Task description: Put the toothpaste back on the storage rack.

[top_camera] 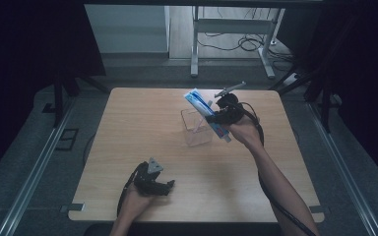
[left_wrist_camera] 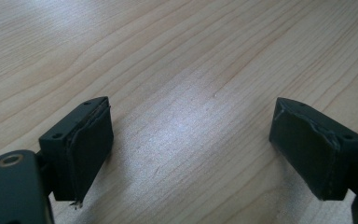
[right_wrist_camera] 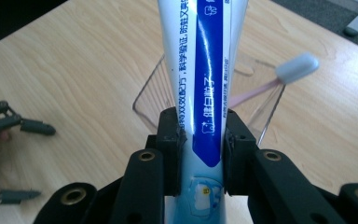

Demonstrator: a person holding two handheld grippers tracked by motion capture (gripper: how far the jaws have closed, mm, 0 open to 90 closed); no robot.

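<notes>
My right gripper is shut on a white and blue toothpaste tube, its black pads pressing both sides of the tube. The tube hangs tilted above a clear plastic cup at the table's middle. A pink toothbrush with a pale head leans inside that cup. My left gripper rests low on the table near the front edge. Its jaws stand wide apart over bare wood with nothing between them.
The light wooden table has free room at left and front. Behind it stand a white desk frame with cables on the floor and dark curtains at both sides. The left gripper's jaws show at the right gripper view's left edge.
</notes>
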